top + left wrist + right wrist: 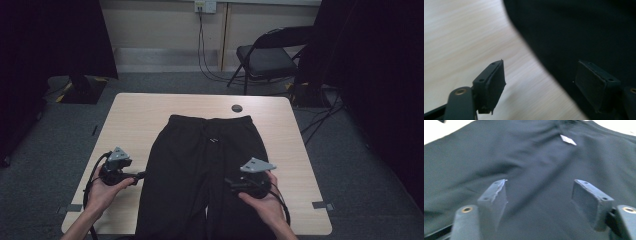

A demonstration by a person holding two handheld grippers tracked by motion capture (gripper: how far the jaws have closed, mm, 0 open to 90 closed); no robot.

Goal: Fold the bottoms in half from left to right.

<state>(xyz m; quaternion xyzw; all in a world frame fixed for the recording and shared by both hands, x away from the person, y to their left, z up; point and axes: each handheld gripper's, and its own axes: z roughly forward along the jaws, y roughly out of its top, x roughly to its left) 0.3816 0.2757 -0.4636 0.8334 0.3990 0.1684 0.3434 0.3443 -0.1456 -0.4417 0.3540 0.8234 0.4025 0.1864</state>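
A pair of black trousers (200,160) lies flat on the light wooden table (135,115), waistband at the far side, legs running to the near edge. My left gripper (142,175) sits at the trousers' left edge, open; in the left gripper view its jaws (540,75) straddle the hem line between bare table (461,37) and black cloth (579,30). My right gripper (229,181) hovers over the right leg, open, with nothing between its jaws. The right gripper view (539,187) looks across the cloth (499,152) toward a small white label (568,140).
A small dark round disc (237,108) lies on the table beyond the waistband. A black folding chair (267,55) stands behind the table, with cables on the floor near it. Dark curtains hang at both sides. Bare table flanks the trousers on the left and right.
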